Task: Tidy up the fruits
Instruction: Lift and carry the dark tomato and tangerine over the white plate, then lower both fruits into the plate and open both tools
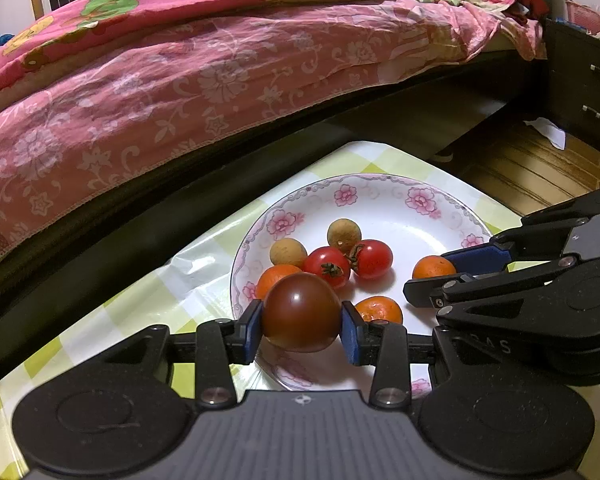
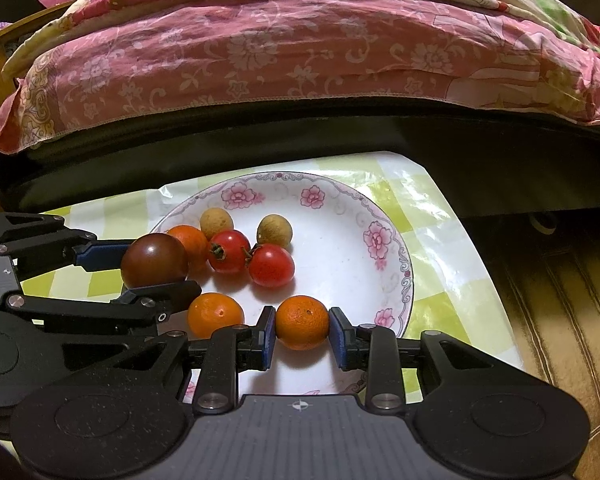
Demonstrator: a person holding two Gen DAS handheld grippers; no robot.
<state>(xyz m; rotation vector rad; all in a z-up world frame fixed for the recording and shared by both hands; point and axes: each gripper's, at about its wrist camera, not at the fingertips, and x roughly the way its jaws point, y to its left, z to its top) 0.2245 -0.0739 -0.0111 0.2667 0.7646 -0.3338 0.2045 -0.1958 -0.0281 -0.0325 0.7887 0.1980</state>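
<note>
- You are working over a flowered plate that is sitting on a green-checked tablecloth beside a bed under a pink floral sheet; the fruit is gathering on that plate.
- Your left gripper is clamping a dark brown-red tomato between its blue pads, holding it just over the plate's near rim.
- Your right gripper is framing a small orange; its pads are sitting right at the skin on both sides, and I am judging the grip light and possibly letting go.
- Two more oranges, two red cherry tomatoes and two tan longans are lying loose on the plate, close together.
- You seem to be placing fruit, one piece per hand.
- Next, you are needing to lower the dark tomato onto a bare patch, spread the pads gently, and back each gripper out without nudging the round neighbours, which could roll easily.
</note>
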